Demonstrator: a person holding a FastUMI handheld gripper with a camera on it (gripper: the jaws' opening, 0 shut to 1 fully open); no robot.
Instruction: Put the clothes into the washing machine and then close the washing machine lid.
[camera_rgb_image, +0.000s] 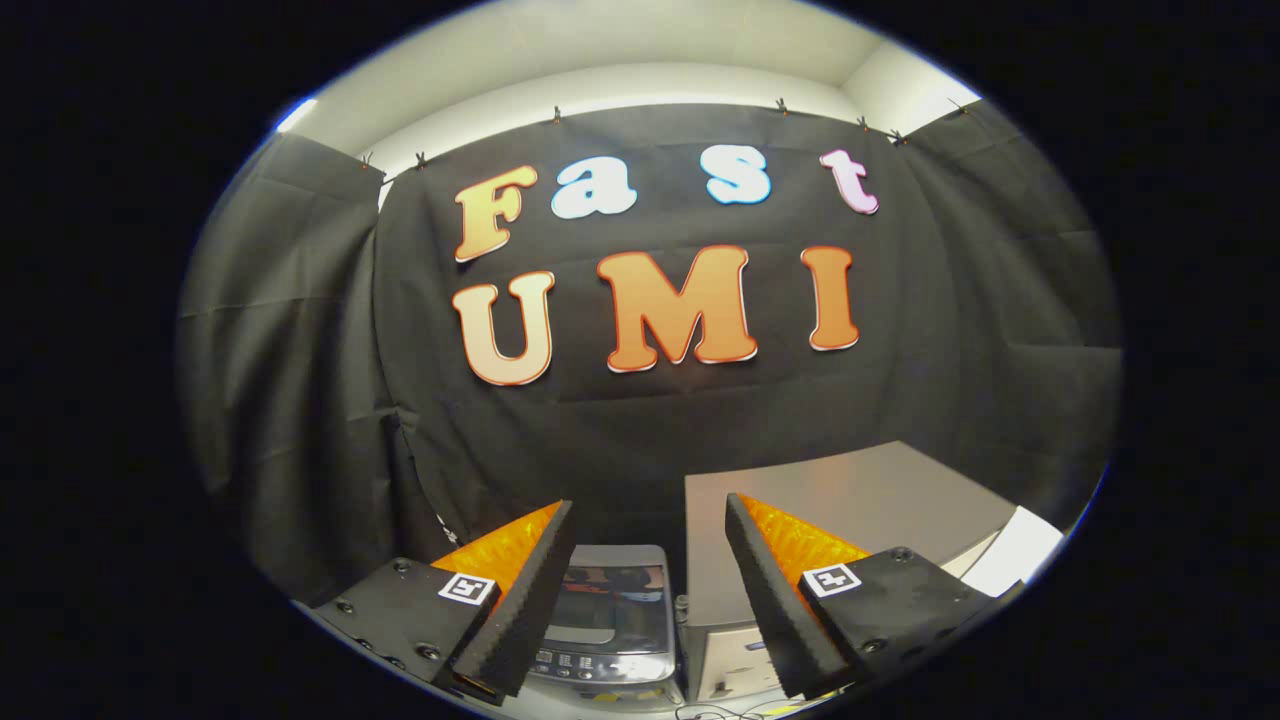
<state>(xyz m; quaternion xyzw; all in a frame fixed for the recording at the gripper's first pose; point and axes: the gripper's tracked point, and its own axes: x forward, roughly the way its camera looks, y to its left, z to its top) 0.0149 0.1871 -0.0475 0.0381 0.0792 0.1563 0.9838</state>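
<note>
**Gripper held open above the small washing machine**

A black cloth wall (650, 420) hangs across the back of the booth, clipped along its upper edge below a pale ceiling. Against its foot, ahead of the right finger, stands a grey box-like cabinet (870, 495) with a flat top. Just beside it on the left sits the small washing machine (610, 615), seen from above between the two fingers; its glossy lid lies flat over the tub and a row of buttons runs along its near edge. The gripper (650, 525) has its fingers spread wide apart with nothing between them, and each carries a small square marker. Whether any clothes lie nearby cannot be told.
</note>
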